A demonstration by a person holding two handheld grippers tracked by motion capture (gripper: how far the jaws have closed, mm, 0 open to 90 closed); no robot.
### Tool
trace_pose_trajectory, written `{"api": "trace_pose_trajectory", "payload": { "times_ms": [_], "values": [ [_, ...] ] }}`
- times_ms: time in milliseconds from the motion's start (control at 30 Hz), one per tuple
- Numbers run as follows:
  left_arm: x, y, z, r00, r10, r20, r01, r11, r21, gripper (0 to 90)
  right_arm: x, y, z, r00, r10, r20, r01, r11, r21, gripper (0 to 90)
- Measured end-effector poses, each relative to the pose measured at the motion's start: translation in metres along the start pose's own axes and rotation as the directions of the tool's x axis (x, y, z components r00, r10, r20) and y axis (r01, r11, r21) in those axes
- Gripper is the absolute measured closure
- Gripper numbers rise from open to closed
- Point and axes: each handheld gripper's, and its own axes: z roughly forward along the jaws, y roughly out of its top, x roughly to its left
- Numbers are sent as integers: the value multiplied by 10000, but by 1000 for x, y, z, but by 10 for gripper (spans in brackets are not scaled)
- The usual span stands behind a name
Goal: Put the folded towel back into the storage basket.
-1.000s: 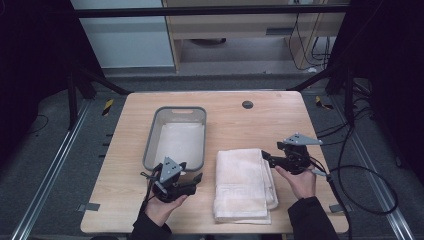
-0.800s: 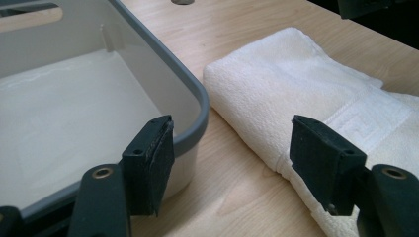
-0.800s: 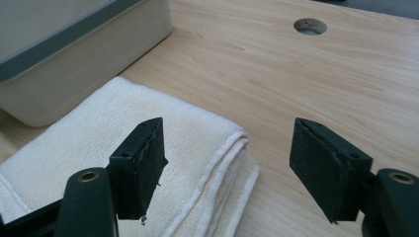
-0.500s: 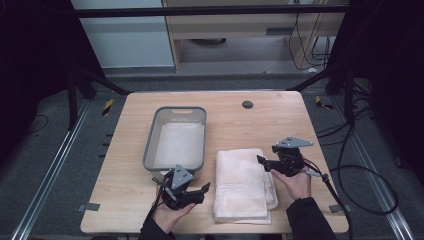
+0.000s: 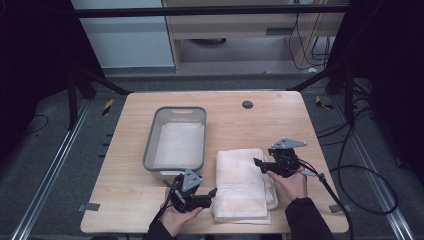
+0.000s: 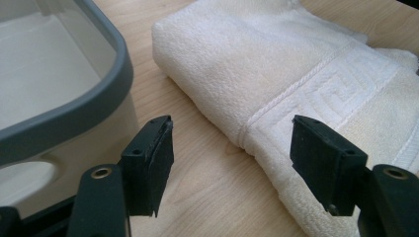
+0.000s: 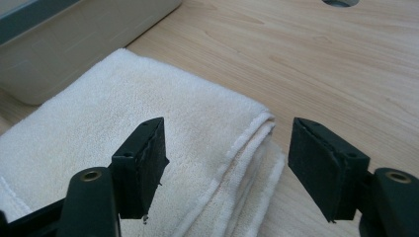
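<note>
A folded white towel point(image 5: 242, 182) lies on the wooden table point(image 5: 260, 122), right of a grey tub point(image 5: 176, 137). My left gripper point(image 5: 211, 194) is open at the towel's left edge, near its front corner; its jaws straddle the towel's edge point(image 6: 257, 131) and bare wood. My right gripper point(image 5: 259, 163) is open over the towel's far right corner point(image 7: 257, 123), jaws on either side of the folded edge. In the left gripper view the tub's grey rim point(image 6: 94, 94) sits close on the left.
The tub holds a pale lining or cloth point(image 5: 176, 142) on its floor. A round cable hole point(image 5: 247, 104) is set in the table's far side. Black cables point(image 5: 350, 172) trail off the table's right edge. Dark frame legs stand around the table.
My left gripper has moved right and forward, from beside the tub to the towel's left edge. My right gripper has edged left and down onto the towel's right corner.
</note>
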Motion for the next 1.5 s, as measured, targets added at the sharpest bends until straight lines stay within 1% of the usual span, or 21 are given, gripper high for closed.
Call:
{"api": "trace_pose_trajectory", "payload": {
  "times_ms": [200,233,300,367,400,433,467,500,533,600,633,667,700,800,1233,1267,1300,1333,1433,1500],
  "values": [
    [-3,-1,11,9997,-162,187,159,9998,148,293,1,-2,6,9999,92,-40,-92,9999,139,305],
    [-3,-1,13,9997,-111,197,108,9998,183,289,1,-2,7,9999,132,-33,-131,9997,193,302],
    [-4,-1,15,9997,-106,200,102,9997,222,281,2,-3,8,9999,118,-40,-117,9997,232,302],
    [-6,-2,21,9996,-108,256,100,9995,313,272,3,-4,13,9998,189,-54,-187,9992,365,300],
    [-7,-2,23,9995,-114,279,104,9993,356,269,2,-5,15,9999,150,-51,-148,9991,404,299],
    [-7,-2,23,9995,-114,279,104,9993,356,266,2,-6,16,9998,197,-48,-194,9989,437,300],
    [-9,-3,27,9994,-78,329,64,9991,411,261,1,-8,18,9994,315,-131,-311,9991,300,302],
    [-10,-4,29,9994,-39,345,24,9990,447,257,0,-9,18,9982,552,-249,-547,9983,217,303],
    [-11,-4,31,9993,-31,379,13,9989,470,252,-2,-11,19,9968,749,-284,-742,9970,231,304],
    [-12,-5,34,9991,-19,418,-3,9986,536,246,-4,-12,19,9978,658,-75,-655,9972,348,304],
    [-12,-5,34,9991,-19,418,-3,9986,536,243,-5,-12,19,9980,627,-59,-625,9975,344,301],
    [-13,-6,37,9991,-57,409,34,9984,568,243,-4,-12,19,9973,722,-145,-717,9968,351,300],
    [-13,-6,38,9991,-78,426,52,9981,607,242,-4,-12,20,9973,710,-208,-703,9969,346,298],
    [-14,-7,41,9991,-99,415,72,9979,637,237,-3,-14,25,9977,657,-158,-647,9965,535,296],
    [-15,-12,50,9984,-303,471,261,9959,866,261,-3,-20,36,9959,892,-127,-876,9918,933,297],
    [-15,-12,51,9979,-408,501,360,9951,920,261,-4,-21,37,9941,1062,-241,-1037,9907,876,297],
    [-14,-12,52,9971,-496,573,437,9940,1000,265,-8,-25,38,9891,1416,-413,-1378,9869,844,298],
    [-13,-12,52,9966,-560,612,495,9935,1028,268,-9,-26,38,9866,1559,-477,-1517,9849,830,300],
    [-13,-11,54,9949,-704,724,623,9920,1095,285,-8,-26,39,9878,1474,-504,-1427,9859,878,313],
    [-13,-11,54,9944,-722,772,633,9916,1127,304,-8,-26,40,9881,1453,-497,-1406,9862,879,317]
  ]
}}
